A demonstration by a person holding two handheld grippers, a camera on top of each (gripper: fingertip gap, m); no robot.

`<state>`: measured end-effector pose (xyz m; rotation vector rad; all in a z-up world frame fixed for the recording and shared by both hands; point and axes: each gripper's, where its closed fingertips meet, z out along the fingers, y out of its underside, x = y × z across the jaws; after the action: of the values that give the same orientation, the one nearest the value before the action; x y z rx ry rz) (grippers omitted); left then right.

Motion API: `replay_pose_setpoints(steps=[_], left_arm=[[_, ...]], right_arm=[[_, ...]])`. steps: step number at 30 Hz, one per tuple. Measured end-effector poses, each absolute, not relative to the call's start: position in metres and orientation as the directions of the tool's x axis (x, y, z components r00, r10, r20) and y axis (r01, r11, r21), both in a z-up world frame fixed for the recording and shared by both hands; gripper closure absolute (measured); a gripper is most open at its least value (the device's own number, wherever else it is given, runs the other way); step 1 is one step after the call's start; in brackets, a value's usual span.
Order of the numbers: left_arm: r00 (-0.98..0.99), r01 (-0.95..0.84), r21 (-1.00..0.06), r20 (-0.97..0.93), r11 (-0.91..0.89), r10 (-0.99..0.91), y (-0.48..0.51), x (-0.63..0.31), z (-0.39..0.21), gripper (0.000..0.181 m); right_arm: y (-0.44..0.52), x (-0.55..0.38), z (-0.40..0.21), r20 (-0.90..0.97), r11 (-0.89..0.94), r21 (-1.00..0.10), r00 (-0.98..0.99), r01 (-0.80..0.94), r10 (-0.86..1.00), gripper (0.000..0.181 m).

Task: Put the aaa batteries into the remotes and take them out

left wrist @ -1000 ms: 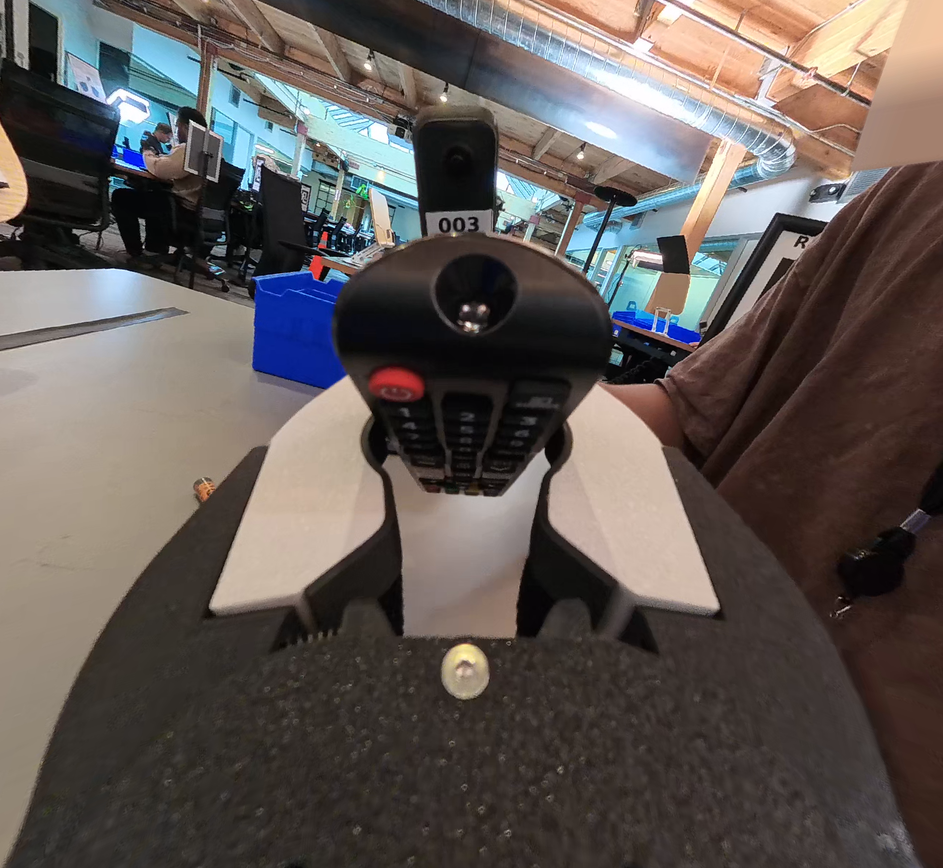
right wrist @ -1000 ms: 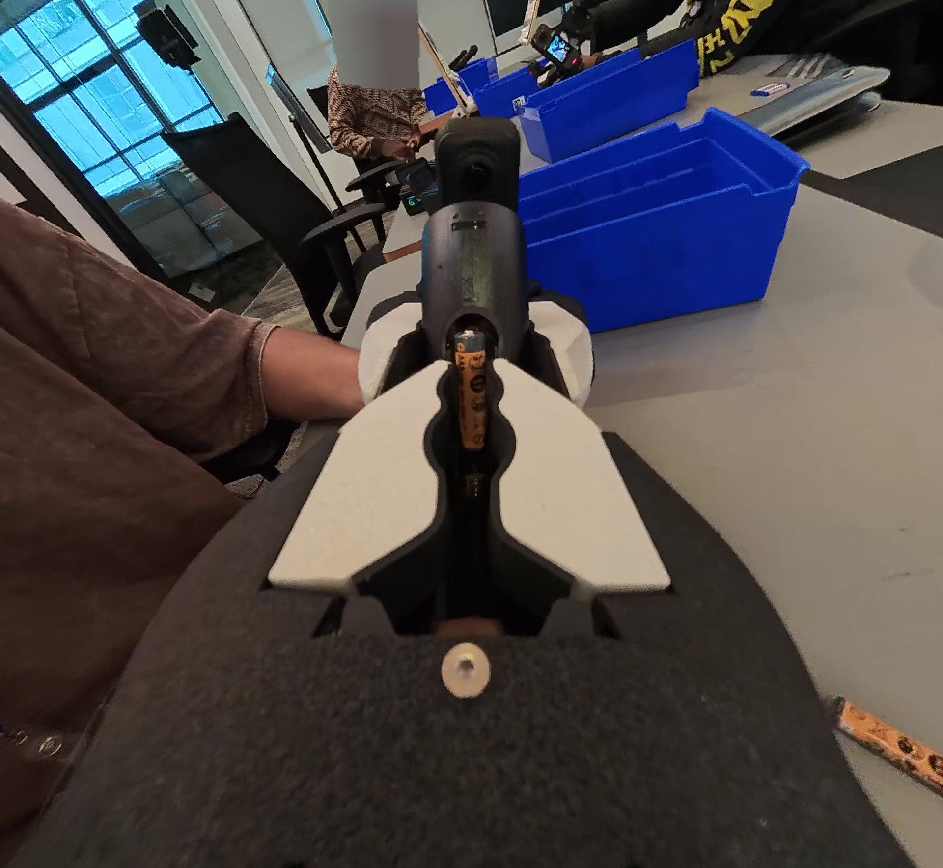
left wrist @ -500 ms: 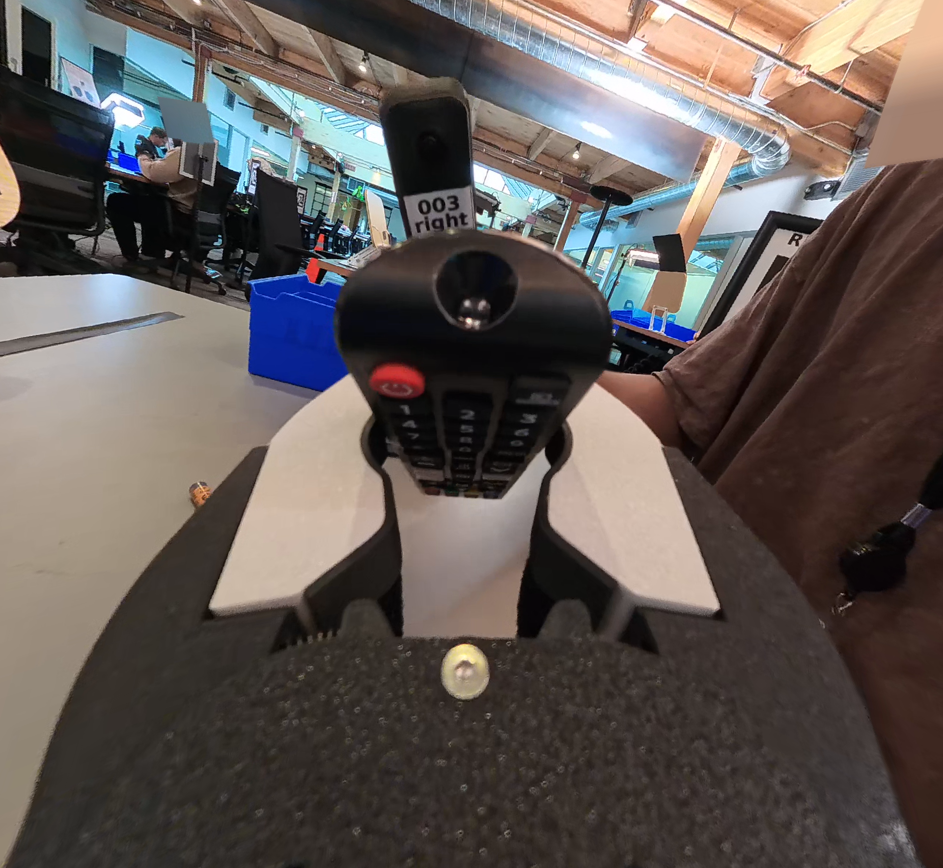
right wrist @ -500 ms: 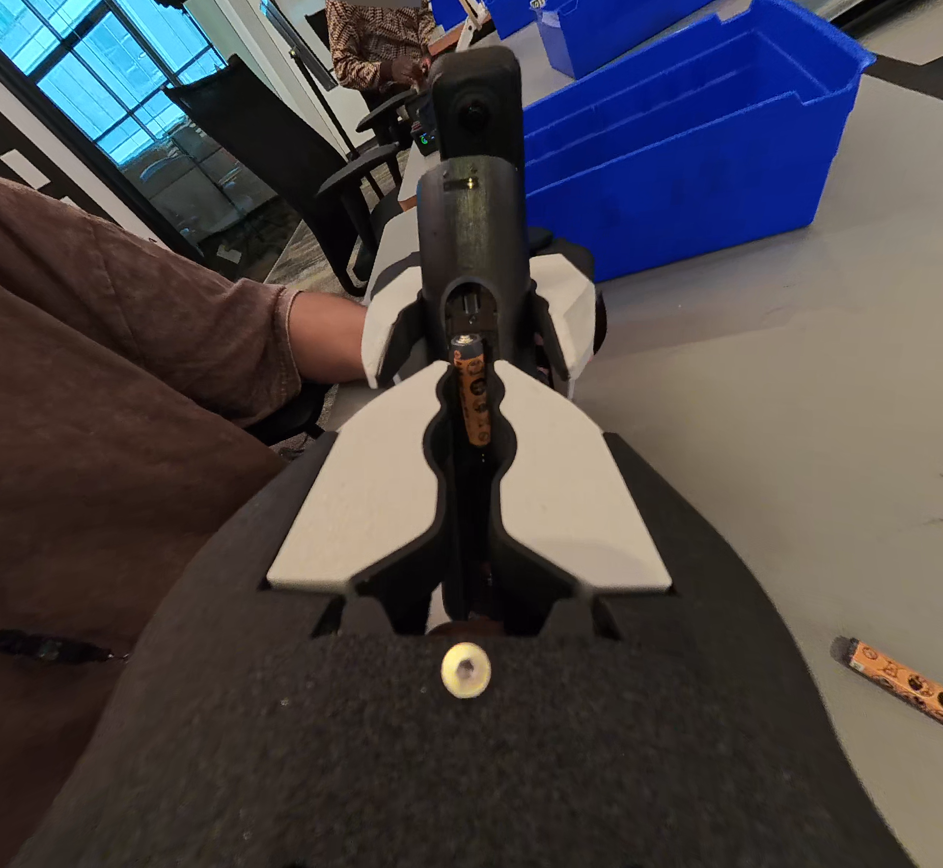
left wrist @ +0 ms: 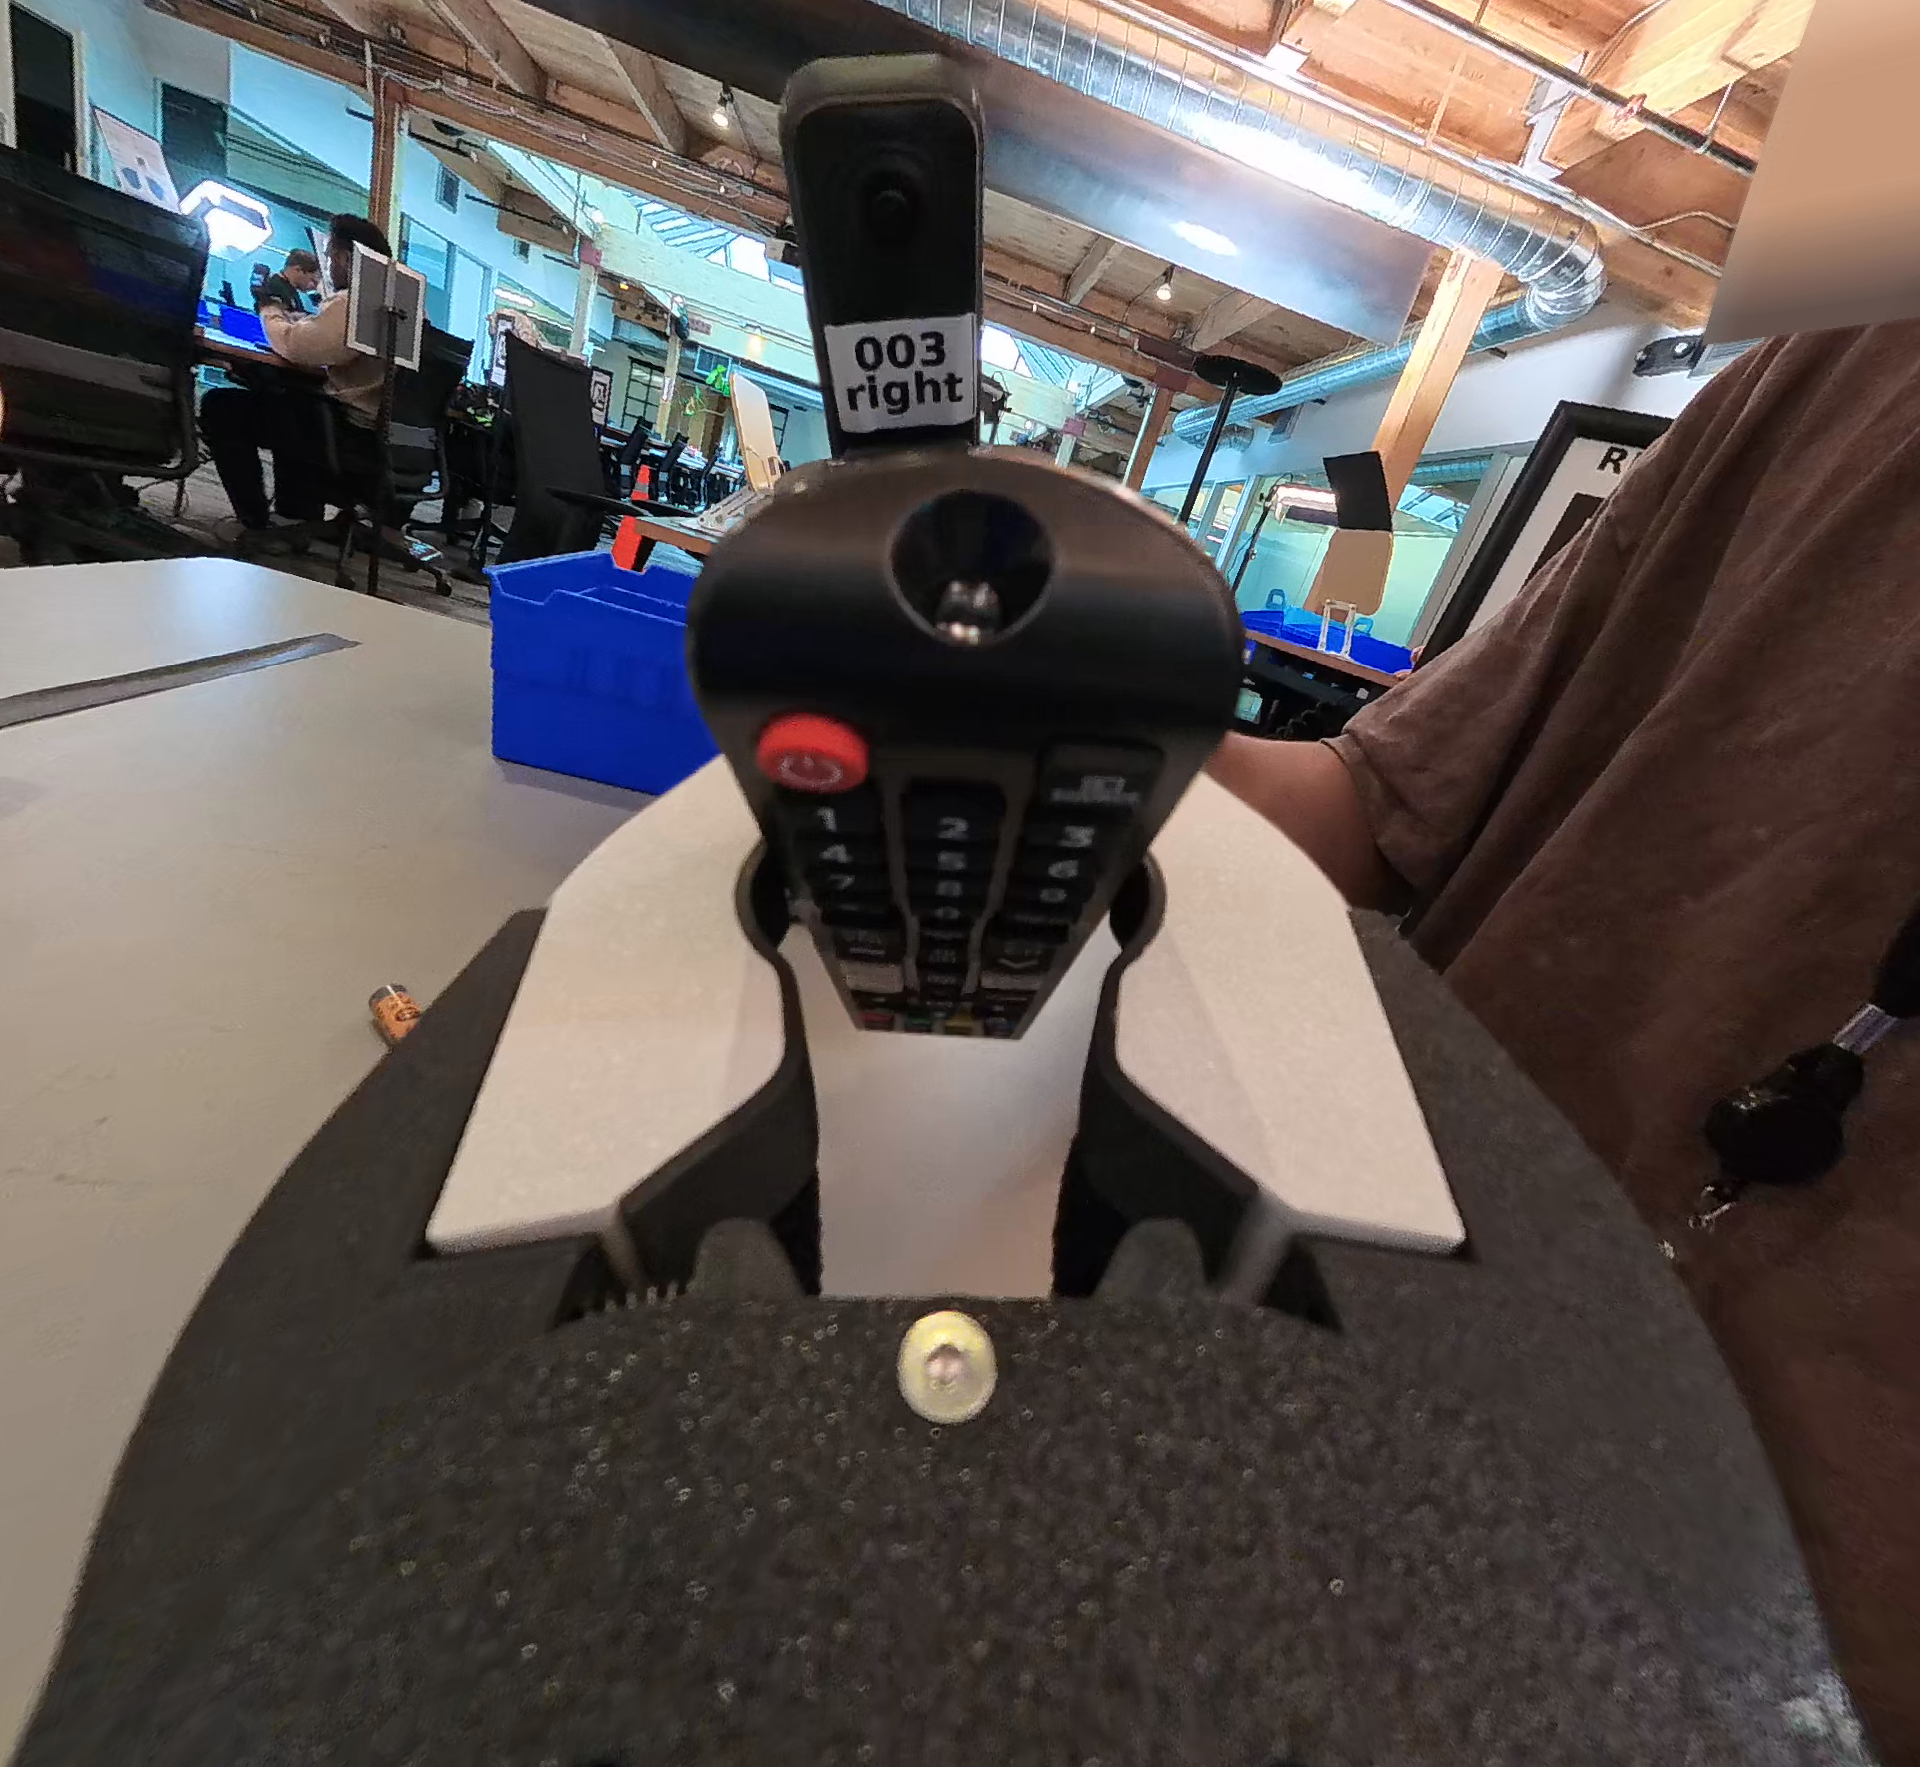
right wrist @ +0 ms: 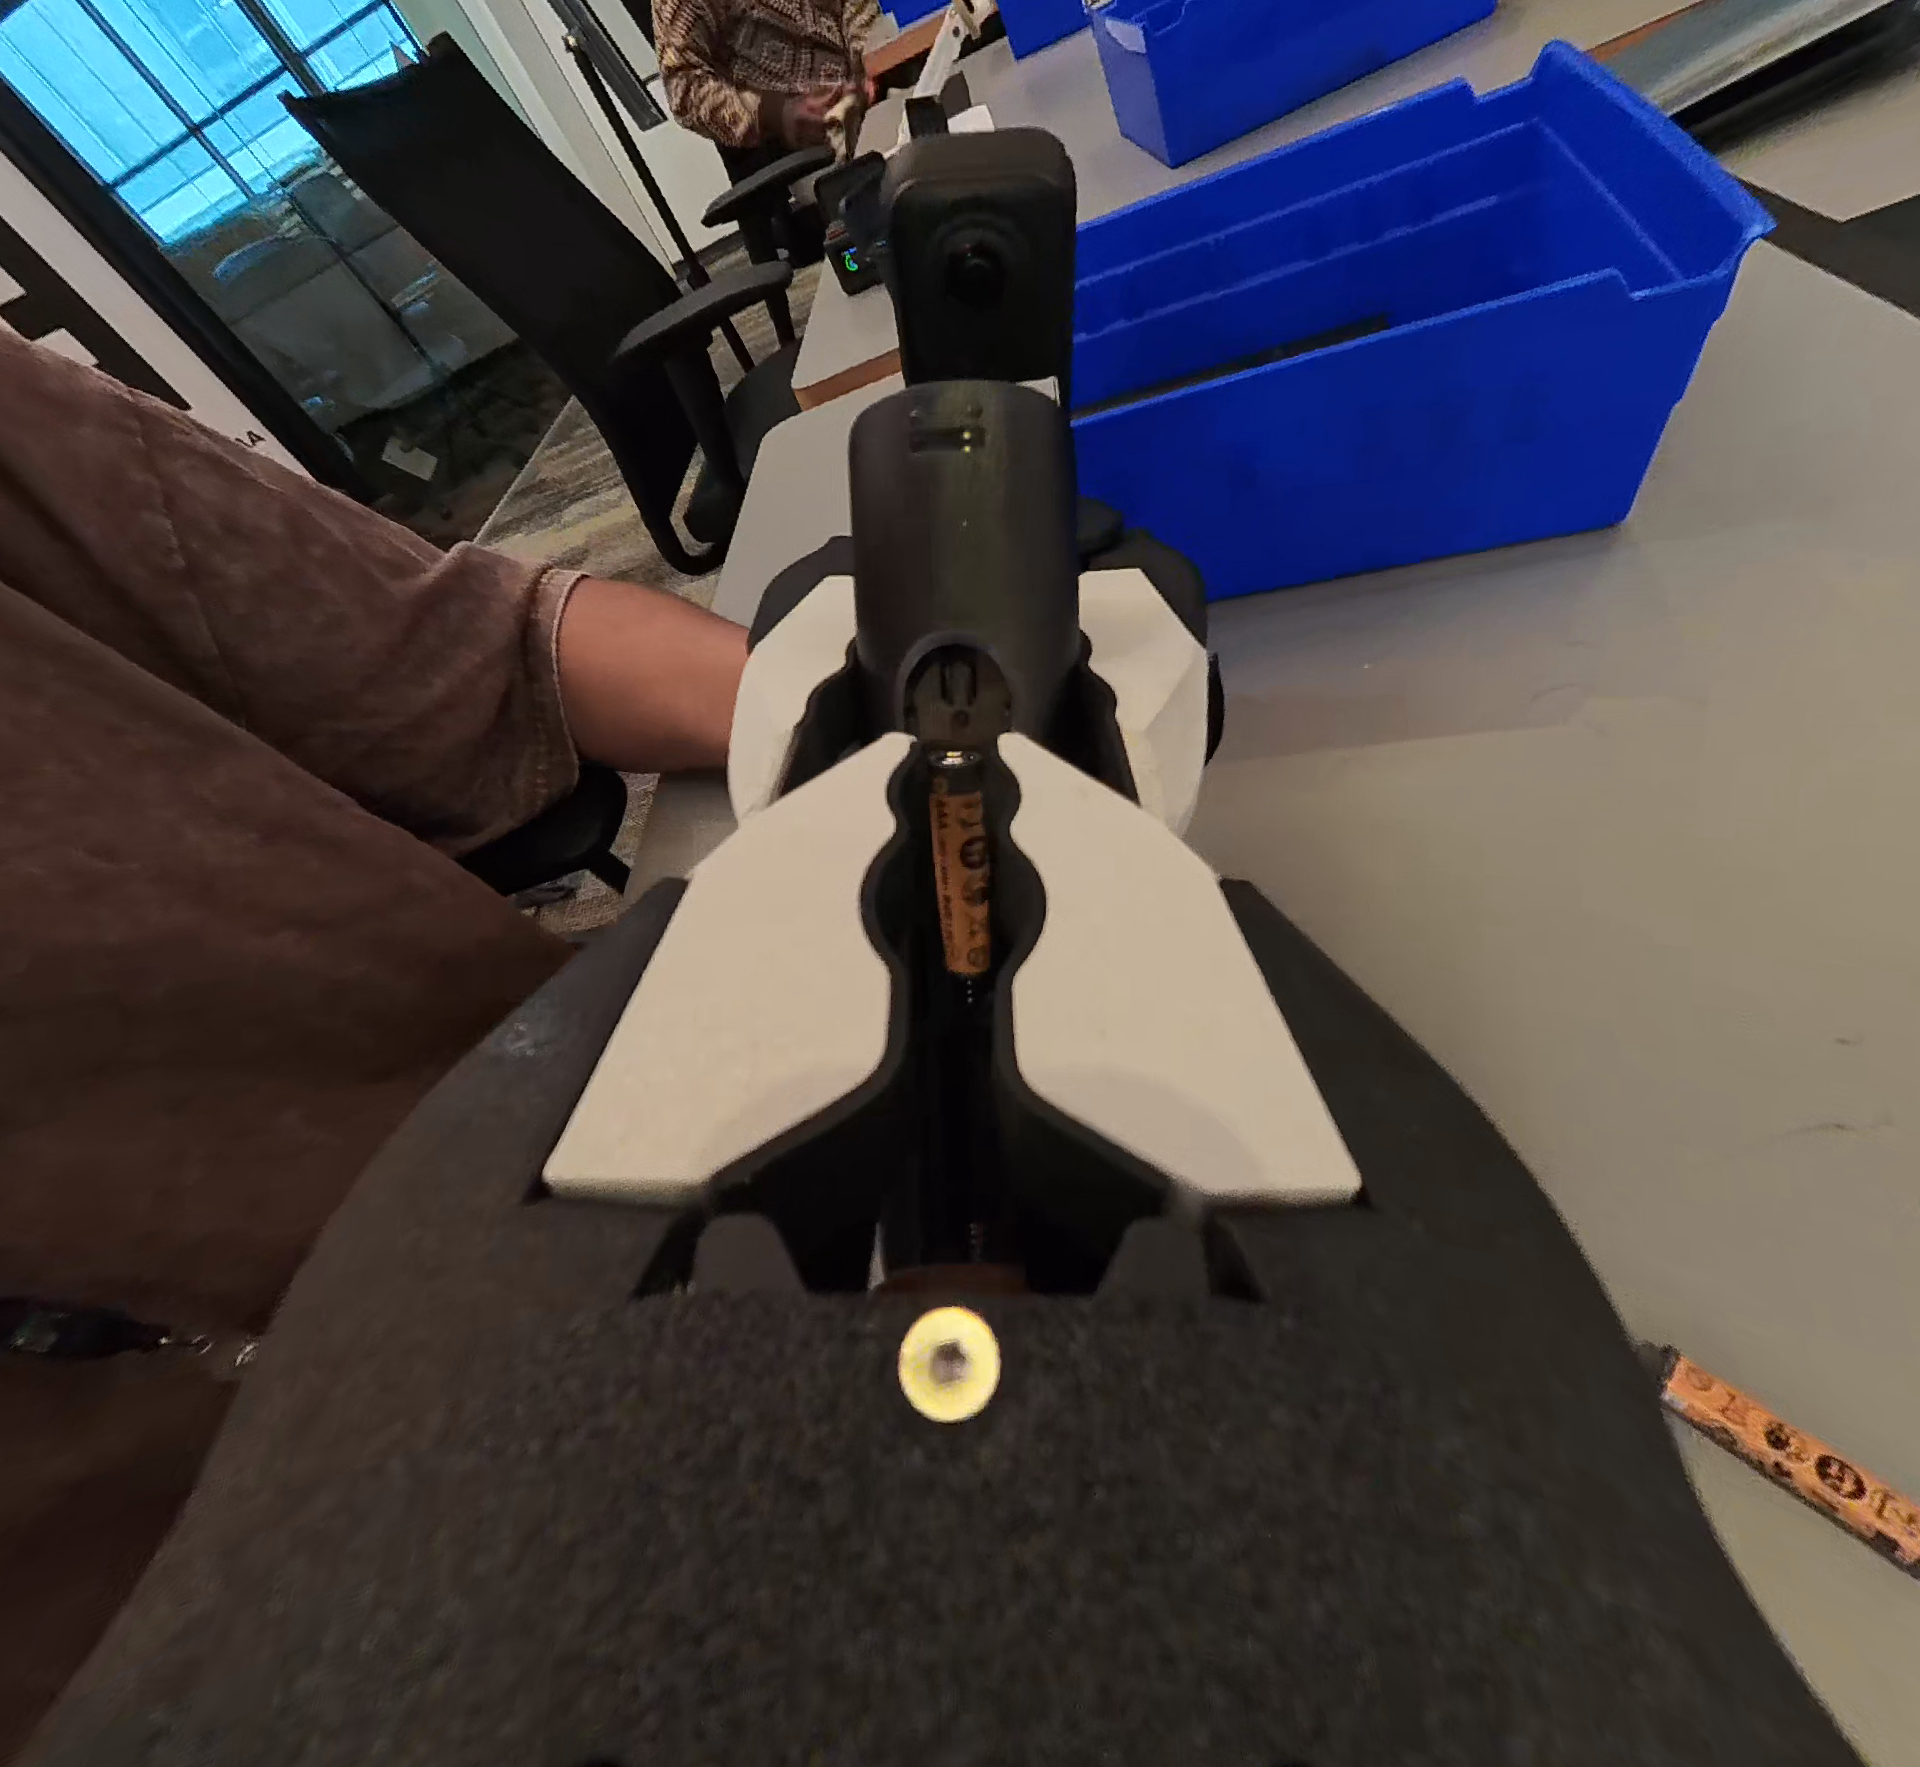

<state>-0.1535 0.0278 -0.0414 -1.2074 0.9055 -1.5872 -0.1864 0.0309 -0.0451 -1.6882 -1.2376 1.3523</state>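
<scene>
White fingers of the right gripper (right wrist: 956,844) pinch an orange AAA battery (right wrist: 961,870), its tip just short of the open end of the black remote (right wrist: 961,554). Facing it, the left gripper (left wrist: 948,896) clamps that remote by its sides, button face up above the grey table (left wrist: 208,886). A second battery (right wrist: 1797,1478) lies loose near the right gripper's body. Farther off, a blue bin (right wrist: 1455,387) sits well apart, with bare tabletop between.

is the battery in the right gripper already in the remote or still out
Out. The battery is clamped between the right gripper fingers, its tip just short of the open end of the remote.
</scene>
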Motion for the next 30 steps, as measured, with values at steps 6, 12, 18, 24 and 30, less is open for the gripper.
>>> replay_pose_setpoints(steps=[6,12,18,24,30], left_arm=[[-0.126,0.228,-0.917,0.305,-0.326,-0.944,0.023,-0.152,-0.042,0.121],[-0.136,0.221,-0.913,0.32,-0.343,-0.938,0.024,-0.152,-0.043,0.121],[-0.135,0.256,-0.903,0.321,-0.346,-0.937,0.028,-0.157,-0.038,0.121],[-0.182,0.319,-0.871,0.332,-0.375,-0.926,0.027,-0.163,-0.025,0.121],[-0.196,0.336,-0.861,0.331,-0.381,-0.923,0.024,-0.164,-0.02,0.121]], right_arm=[[0.026,-0.184,-0.049,-0.335,-0.323,-0.892,0.018,0.315,0.942,0.172],[0.024,-0.183,-0.056,-0.277,-0.264,-0.888,0.021,0.378,0.961,0.172],[0.027,-0.19,-0.055,-0.274,-0.27,-0.894,0.039,0.359,0.961,0.174],[0.026,-0.192,-0.042,-0.276,-0.283,-0.908,0.067,0.308,0.959,0.172],[0.026,-0.185,-0.026,-0.238,-0.254,-0.939,0.094,0.231,0.967,0.179]])
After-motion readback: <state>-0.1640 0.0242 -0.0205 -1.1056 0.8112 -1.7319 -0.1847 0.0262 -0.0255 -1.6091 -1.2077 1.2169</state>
